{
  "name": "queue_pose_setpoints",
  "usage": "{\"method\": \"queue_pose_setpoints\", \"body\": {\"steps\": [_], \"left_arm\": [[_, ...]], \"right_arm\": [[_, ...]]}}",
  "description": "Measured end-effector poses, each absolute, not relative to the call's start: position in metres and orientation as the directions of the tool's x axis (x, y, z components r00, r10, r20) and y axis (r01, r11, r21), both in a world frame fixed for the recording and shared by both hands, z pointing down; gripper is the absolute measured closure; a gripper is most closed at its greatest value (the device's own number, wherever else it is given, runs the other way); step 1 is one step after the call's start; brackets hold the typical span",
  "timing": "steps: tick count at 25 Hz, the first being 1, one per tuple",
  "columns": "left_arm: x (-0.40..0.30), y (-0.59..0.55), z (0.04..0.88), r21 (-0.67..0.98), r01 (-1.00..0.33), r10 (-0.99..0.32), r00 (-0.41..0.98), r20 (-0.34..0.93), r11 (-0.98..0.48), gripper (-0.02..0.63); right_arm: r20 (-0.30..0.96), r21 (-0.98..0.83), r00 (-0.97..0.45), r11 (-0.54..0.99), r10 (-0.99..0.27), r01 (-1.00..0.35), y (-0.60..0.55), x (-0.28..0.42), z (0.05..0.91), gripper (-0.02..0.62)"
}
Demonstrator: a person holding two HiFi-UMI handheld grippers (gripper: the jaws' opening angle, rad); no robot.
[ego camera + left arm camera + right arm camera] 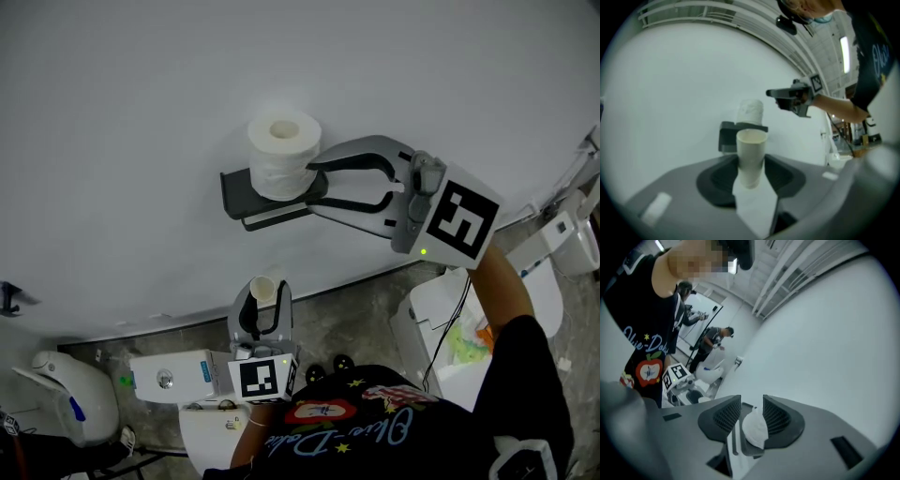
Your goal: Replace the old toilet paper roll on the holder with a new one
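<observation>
**At the wall holder, a fresh roll; near my waist, the old core**

Close against my body, low and slightly left of centre, my left claw [263, 302] faces the wall and pinches the empty beige cardboard tube [751, 157] of the old roll. That tube stands upright between the black pads with its open end up. A torn scrap of white tissue [757, 206] hangs from its lower end over the claw's grey body.

Down at the near left, a rounded white bathroom fixture [56, 389] sits beside the mottled grey floor [370, 305].

Farther out and to the right, my arm reaches toward the wall with my right claw [313, 187]. Its two jaws are spread, and their tips sit at the right side of the new roll. From the right gripper view, the roll's white edge shows between the ribbed pads. It lies close against one pad and leaves a clear gap to the other, so nothing is squeezed. Whether the nearer pad actually touches the paper I cannot tell.

Farthest of all, the full white toilet paper roll [281, 150] stands upright, its hollow centre facing up, on the dark grey wall holder [236, 192]. It sits toward the holder's right end. That holder is mounted on the plain white wall [131, 103], well apart from the tube in my left claw.
</observation>
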State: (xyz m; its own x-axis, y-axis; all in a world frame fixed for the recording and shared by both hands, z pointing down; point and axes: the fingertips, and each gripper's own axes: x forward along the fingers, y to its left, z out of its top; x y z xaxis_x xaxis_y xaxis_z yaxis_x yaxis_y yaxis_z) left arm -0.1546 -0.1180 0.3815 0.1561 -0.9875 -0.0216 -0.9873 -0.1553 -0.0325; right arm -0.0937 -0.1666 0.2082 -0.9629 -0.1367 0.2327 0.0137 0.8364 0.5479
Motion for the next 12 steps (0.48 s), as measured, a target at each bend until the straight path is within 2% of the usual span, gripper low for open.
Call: {"method": "queue_pose_setpoints", "body": {"steps": [3,7,12], "left_arm": [[-0.159,-0.116,0.381,-0.024,-0.989,-0.989,0.143,-0.025,-0.143,0.433],[-0.167,-0.113,0.385,-0.003,-0.992,-0.992,0.123,-0.020,-0.123,0.433],[-0.175,-0.111,0.385,0.020,-0.994,-0.994,0.103,-0.035,-0.103,0.433]], "right_arm": [[0.352,0.626,-0.927,0.769,-0.129,0.131,-0.179,-0.108,0.200,0.458],[0.598,0.594,-0.790,0.737,-0.137,0.321,-0.200,-0.111,0.220,0.386],[0.699,0.561,-0.694,0.733,-0.171,0.385,-0.220,-0.119,0.224,0.381]]}}
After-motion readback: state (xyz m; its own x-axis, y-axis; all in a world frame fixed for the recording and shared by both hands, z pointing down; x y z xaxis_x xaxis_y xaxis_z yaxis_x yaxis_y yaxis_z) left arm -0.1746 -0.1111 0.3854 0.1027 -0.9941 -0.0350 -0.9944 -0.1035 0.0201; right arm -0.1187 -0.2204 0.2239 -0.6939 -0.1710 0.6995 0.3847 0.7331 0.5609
